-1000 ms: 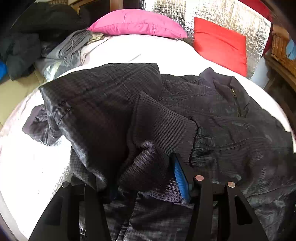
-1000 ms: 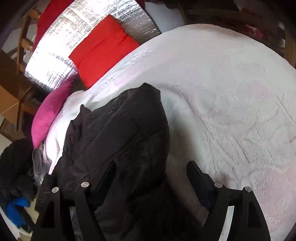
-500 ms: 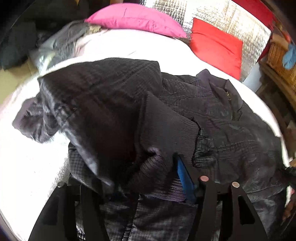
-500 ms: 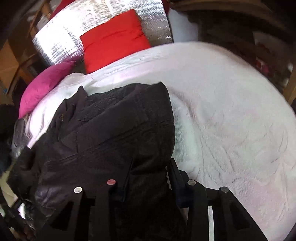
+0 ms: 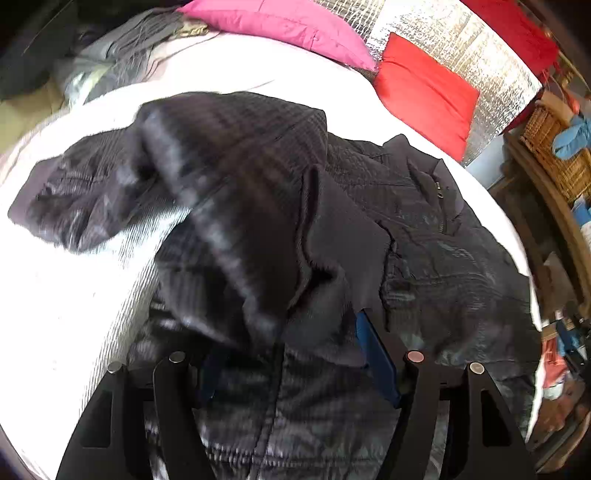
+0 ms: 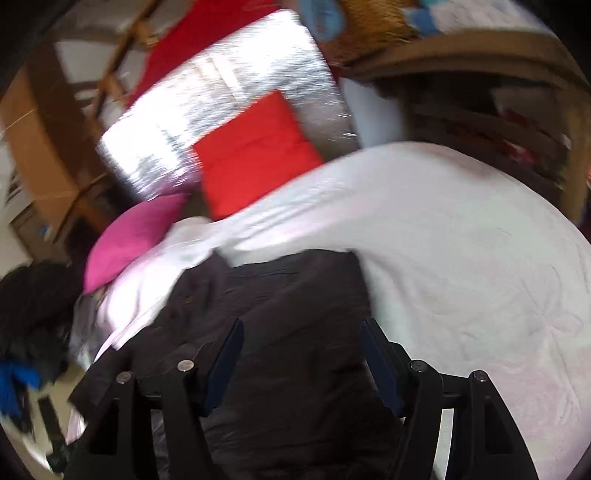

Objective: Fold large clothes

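A large dark quilted jacket (image 5: 424, 236) lies spread on a white bed (image 5: 66, 295). My left gripper (image 5: 295, 354) is shut on the jacket's ribbed cuff and sleeve (image 5: 258, 229), lifted and draped over the jacket body. The left finger is hidden by the fabric; the blue pad of the right finger (image 5: 373, 354) shows. In the right wrist view the jacket (image 6: 280, 302) lies under and between the fingers of my right gripper (image 6: 301, 354), whose jaws stand wide apart. The view is blurred by motion.
A pink pillow (image 5: 280, 26) and a red pillow (image 5: 424, 88) lean on a silver foil panel (image 5: 443, 40) at the head of the bed. Other clothes (image 5: 122, 55) are piled at the far left. A wicker basket (image 5: 554, 147) and wooden furniture stand right.
My left gripper has carried the sleeve further across the jacket toward the right. My right gripper closed on the jacket edge half a second ago, then opened and swung upward.
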Motion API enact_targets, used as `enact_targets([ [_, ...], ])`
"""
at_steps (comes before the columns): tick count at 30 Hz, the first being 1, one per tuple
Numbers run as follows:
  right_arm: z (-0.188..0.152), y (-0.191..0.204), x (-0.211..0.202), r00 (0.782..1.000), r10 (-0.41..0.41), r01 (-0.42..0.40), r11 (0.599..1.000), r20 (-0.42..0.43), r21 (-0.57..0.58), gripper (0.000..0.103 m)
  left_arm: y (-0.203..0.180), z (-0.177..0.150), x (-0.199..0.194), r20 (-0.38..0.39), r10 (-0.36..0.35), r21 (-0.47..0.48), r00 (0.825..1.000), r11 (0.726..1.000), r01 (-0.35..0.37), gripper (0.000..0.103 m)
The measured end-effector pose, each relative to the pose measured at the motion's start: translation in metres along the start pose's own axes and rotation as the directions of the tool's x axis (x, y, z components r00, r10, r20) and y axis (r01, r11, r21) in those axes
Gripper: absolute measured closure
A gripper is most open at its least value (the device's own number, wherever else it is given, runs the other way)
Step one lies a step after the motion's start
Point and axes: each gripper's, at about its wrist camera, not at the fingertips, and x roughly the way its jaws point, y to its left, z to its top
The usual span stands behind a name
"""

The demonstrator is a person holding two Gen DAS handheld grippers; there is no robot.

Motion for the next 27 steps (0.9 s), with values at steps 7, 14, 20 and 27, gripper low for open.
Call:
enact_targets([
  [7, -0.03, 0.068, 0.03, 0.993, 0.036, -0.058, 0.978, -0.111, -0.199, 0.05, 0.017, -0.013, -0.034, 0.004, -0.068, -0.029, 0.998, 0.997, 0.068, 0.034],
  [14, -0.07, 0.088, 0.057, 0.967, 0.026, -0.085, 0.971, -0.254, -0.225, 0.055, 0.068, -0.009, -0.078, 0.109, -0.078, -0.153, 0.991, 0.984, 0.094, 0.026],
  [20, -0.083, 0.077, 0.072, 0.944, -0.02, -0.049, 0.979, -0.33, -0.2, 0.056, 0.145, -0.002, -0.084, 0.132, -0.053, -0.393, 0.99, 0.914, 0.102, 0.026],
  [27, -0.084, 0.078, 0.072, 0.944, -0.033, -0.038, 0.978, -0.329, -0.207, 0.053, 0.19, 0.0, -0.064, 0.172, -0.186, -0.582, 0.967, 0.773, 0.252, 0.026],
])
